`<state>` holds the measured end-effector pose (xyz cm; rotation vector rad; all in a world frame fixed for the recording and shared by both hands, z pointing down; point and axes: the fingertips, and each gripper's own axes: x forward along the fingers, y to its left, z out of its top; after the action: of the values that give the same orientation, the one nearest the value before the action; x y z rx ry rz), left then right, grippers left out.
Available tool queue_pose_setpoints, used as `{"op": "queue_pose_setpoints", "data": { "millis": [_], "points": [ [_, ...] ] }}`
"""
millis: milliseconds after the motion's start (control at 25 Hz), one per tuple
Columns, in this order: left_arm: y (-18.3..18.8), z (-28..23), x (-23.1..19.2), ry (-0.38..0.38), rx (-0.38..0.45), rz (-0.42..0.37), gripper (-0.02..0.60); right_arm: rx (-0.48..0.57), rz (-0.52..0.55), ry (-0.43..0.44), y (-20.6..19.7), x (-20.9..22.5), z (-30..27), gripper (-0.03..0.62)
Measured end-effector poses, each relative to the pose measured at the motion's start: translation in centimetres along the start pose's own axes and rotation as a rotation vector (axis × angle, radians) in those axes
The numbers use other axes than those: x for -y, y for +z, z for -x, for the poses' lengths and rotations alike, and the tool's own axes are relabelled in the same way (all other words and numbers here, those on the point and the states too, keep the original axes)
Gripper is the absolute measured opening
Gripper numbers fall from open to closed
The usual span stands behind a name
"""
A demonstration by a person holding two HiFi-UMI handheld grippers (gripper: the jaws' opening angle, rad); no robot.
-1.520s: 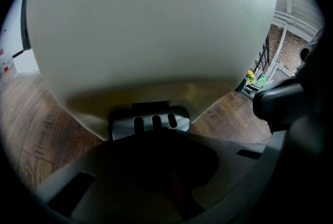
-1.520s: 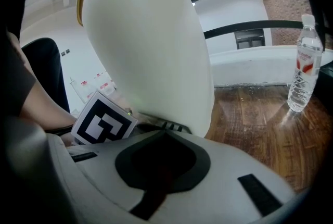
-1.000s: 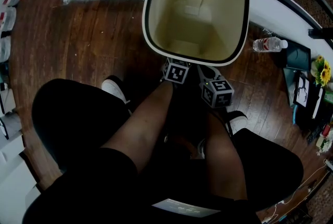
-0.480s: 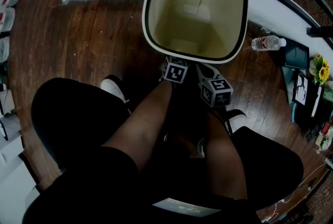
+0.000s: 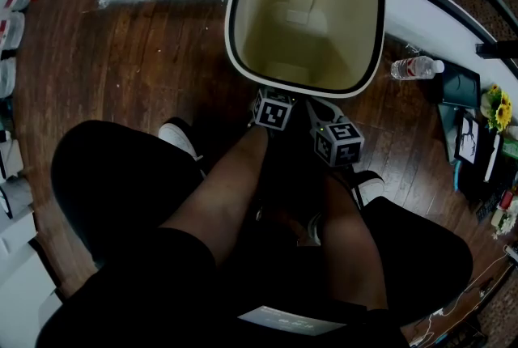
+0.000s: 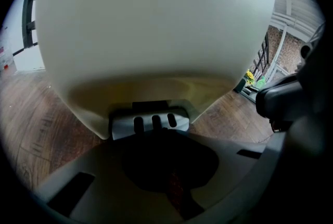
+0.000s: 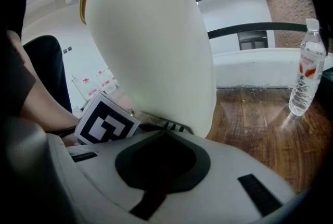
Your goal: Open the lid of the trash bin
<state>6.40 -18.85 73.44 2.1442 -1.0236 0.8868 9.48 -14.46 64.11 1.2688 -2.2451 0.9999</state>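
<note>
Your head view is showing the trash bin [image 5: 267, 14] standing open-mouthed on the plank wood floor [image 5: 137, 71] just ahead of your knees, its smooth cream inside bare. The gripper views are giving only its rounded pale outer wall. Open floor is lying to its left. A clear water bottle [image 7: 307, 69] is standing well apart on the right. The left gripper [image 6: 151, 123] and right gripper [image 7: 171, 126] are each holding their jaws together, empty, with slotted tips right at the bin's near wall.
</note>
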Motion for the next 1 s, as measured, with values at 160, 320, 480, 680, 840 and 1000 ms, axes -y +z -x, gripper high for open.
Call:
{"op": "queue_pose_setpoints", "data": {
  "millis": [160, 320, 480, 680, 840, 1000],
  "points": [
    [0.2, 0.5, 0.0, -0.005, -0.004, -0.014, 0.041, 0.001, 0.008, 0.000, 0.2, -0.2, 0.1, 0.018],
    [0.2, 1.0, 0.1, 0.000, -0.005, -0.009, 0.040, -0.003, 0.013, 0.000, 0.1, -0.4, 0.3, 0.018],
    [0.5, 1.5, 0.4, -0.010, 0.003, 0.000, 0.040, -0.003, 0.015, -0.001, 0.0, -0.5, 0.4, 0.018],
    [0.9, 2.2, 0.5, -0.001, 0.025, 0.011, 0.040, -0.001, 0.030, -0.009, -0.1, -0.4, 0.6, 0.018],
    [1.5, 3.2, 0.6, -0.036, 0.039, 0.045, 0.040, 0.002, 0.071, 0.008, 0.7, -1.4, 0.9, 0.018],
    [2.2, 5.5, 1.0, -0.065, 0.101, 0.066, 0.041, 0.048, 0.066, 0.014, 2.1, -2.4, 1.9, 0.018]
  ]
}}
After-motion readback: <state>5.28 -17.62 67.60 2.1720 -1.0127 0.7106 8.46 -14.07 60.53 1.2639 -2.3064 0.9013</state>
